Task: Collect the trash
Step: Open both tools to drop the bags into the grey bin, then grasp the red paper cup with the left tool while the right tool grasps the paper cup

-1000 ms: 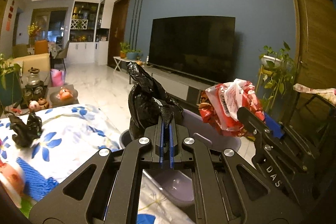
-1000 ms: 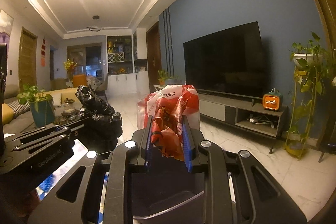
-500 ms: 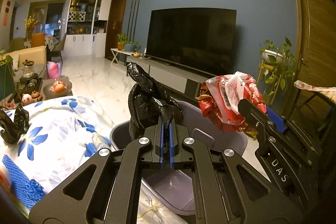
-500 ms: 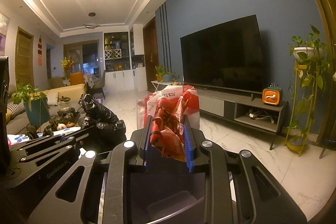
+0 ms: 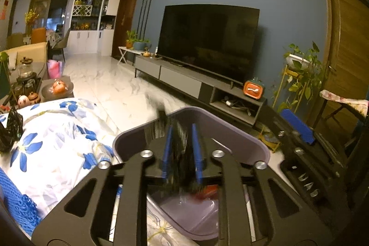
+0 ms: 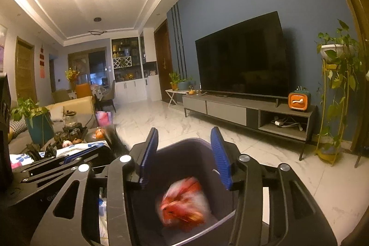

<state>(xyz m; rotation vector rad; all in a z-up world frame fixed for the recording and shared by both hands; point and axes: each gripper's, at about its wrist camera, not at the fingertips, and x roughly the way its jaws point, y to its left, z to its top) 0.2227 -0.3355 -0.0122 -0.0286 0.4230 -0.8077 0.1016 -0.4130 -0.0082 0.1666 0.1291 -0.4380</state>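
A purple waste bin [image 5: 251, 146] stands right below both grippers. My left gripper [image 5: 181, 151] is open over it, and a blurred black plastic bag [image 5: 178, 153] is falling between its blue pads into the bin. My right gripper [image 6: 184, 156] is open above the bin [image 6: 184, 149]; a blurred red and white snack wrapper [image 6: 184, 202] is dropping inside it. The right gripper also shows at the right of the left wrist view [image 5: 297, 126]. Another crumpled black bag [image 5: 10, 130] lies on the floral cloth at the far left.
A table with a white, blue-flowered cloth [image 5: 53, 130] lies left of the bin, with a blue mesh item [image 5: 16, 202] at its near edge. A tea tray and fruit bowl [image 5: 56, 88] stand beyond. A TV console [image 6: 249, 112] and plant stand [image 6: 334, 89] line the blue wall.
Both grippers opened. The black bag left the left gripper and the red wrapper left the right gripper; both are dropping into the bin. The views have tipped down toward the bin.
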